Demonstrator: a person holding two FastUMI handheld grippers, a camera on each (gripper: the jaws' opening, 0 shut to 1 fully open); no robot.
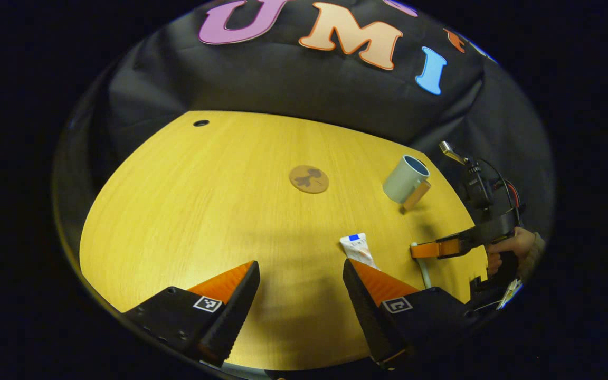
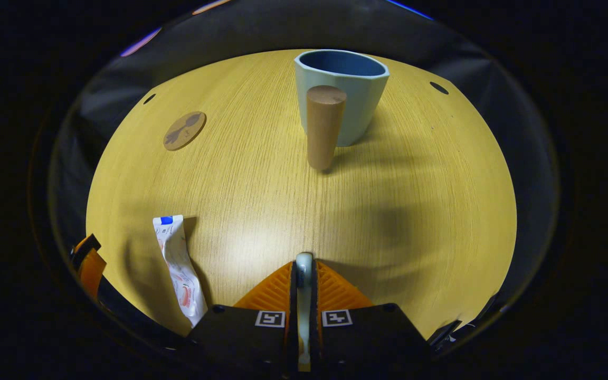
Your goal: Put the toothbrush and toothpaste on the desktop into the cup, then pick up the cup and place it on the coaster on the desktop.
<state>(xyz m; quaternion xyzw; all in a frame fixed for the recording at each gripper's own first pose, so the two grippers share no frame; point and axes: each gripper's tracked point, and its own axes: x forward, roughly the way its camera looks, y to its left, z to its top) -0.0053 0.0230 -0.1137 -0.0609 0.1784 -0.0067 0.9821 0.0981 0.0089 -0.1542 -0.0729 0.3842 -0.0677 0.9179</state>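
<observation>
A pale green cup (image 2: 342,95) with a wooden handle stands upright on the yellow wooden table (image 2: 415,211); the left gripper view has the cup (image 1: 405,178) at the right. My right gripper (image 2: 304,269) is shut on the white toothbrush (image 2: 304,295), held low over the table in front of the cup. In the left gripper view that right gripper (image 1: 424,249) holds the toothbrush (image 1: 423,269) near the table's right edge. The toothpaste tube (image 2: 180,269) lies flat to its left. My left gripper (image 1: 301,274) is open, with the toothpaste tube (image 1: 358,249) just beyond its right finger.
A round brown coaster (image 1: 309,179) lies flat mid-table, left of the cup; the right gripper view has the coaster (image 2: 184,130) at far left. Small dark holes (image 1: 201,123) sit near the table's far edge. A hand (image 1: 512,245) holds the right gripper at the table's right side.
</observation>
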